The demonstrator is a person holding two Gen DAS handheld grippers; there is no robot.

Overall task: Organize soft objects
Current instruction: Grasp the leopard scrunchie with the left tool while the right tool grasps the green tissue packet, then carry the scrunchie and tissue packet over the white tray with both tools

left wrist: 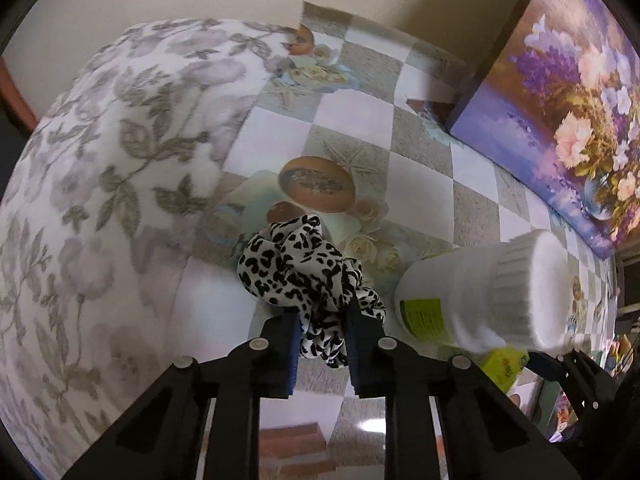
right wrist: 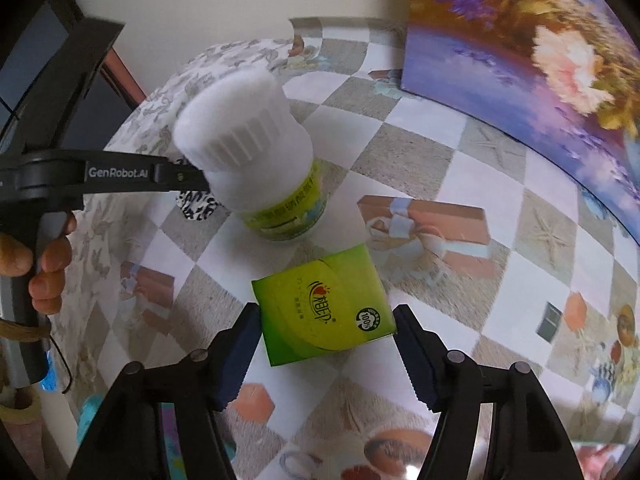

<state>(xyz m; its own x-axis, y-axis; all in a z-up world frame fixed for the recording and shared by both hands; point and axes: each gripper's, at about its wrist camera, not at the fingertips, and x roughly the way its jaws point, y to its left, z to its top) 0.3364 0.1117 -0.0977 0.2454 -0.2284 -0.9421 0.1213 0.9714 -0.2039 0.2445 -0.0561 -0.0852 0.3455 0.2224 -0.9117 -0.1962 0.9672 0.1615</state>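
Grasping step: left gripper (left wrist: 322, 340) pinching leopard-print scrunchie (left wrist: 308, 276) on checked tablecloth (left wrist: 420, 168), right gripper (right wrist: 326, 350) spread around green tissue pack (right wrist: 324, 316) beside white bottle (right wrist: 256, 160), likely needing squeeze, then lifting.

On the counter (left wrist: 360, 128) the scrunchie (left wrist: 304, 264) lies between the pads of the left tool (left wrist: 322, 320). Left of it sits the folded cloth (left wrist: 100, 160); right of it stands the bottle (left wrist: 472, 292), and the tissue pack (right wrist: 324, 304) lies in front of the bottle, between the fingers of the right tool (right wrist: 326, 320). The box (left wrist: 560, 100) stands at the counter's far right, beyond the bottle.
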